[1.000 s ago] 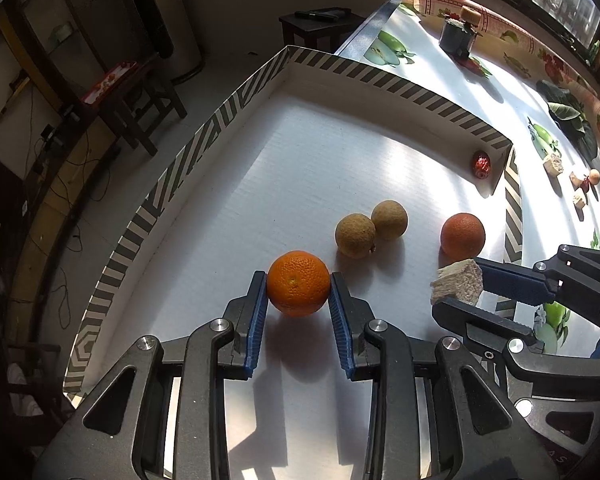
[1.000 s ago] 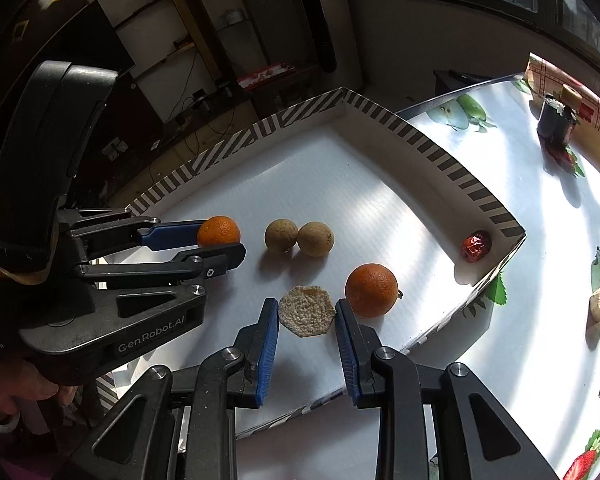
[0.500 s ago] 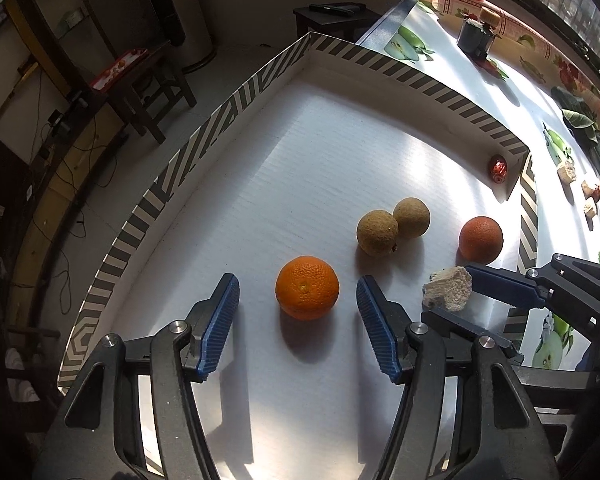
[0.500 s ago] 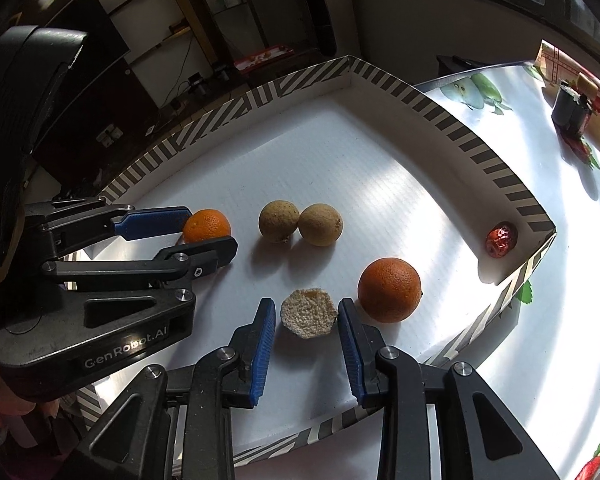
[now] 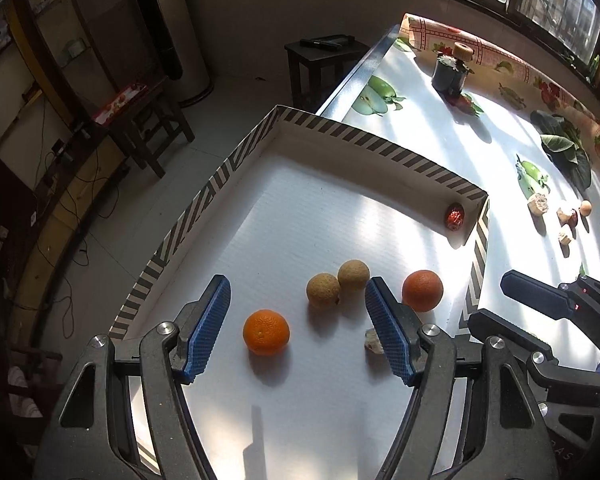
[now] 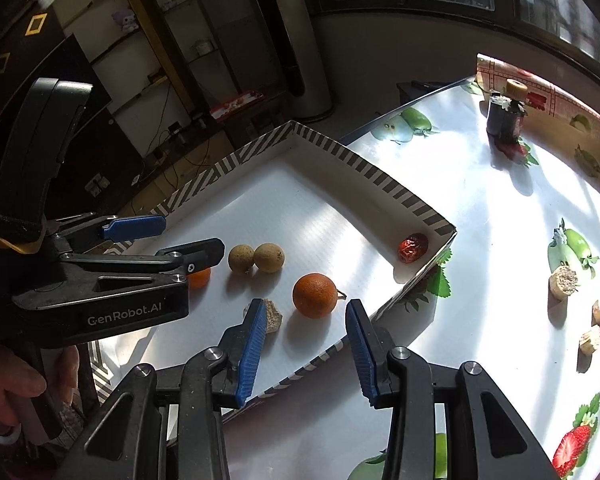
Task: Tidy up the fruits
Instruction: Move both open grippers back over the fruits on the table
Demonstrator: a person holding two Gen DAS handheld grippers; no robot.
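Both claws hang wide open and empty over the near end of the striped-rim tray (image 5: 380,142). Between the left claw (image 5: 296,332) pads lies a bright orange (image 5: 266,332), untouched. The right claw (image 6: 306,344) hovers at the tray's near edge, a darker orange (image 6: 314,295) just beyond it and a pale cut fruit piece (image 6: 272,316) partly hidden behind its left pad. Two brown round fruits (image 5: 337,284) touch mid-tray; a red wrapped fruit (image 5: 455,216) sits in the far right corner. On the bench (image 6: 500,240), right of the tray, lie scattered fruit chunks (image 6: 564,282); a dark jar (image 6: 502,116) stands far off.
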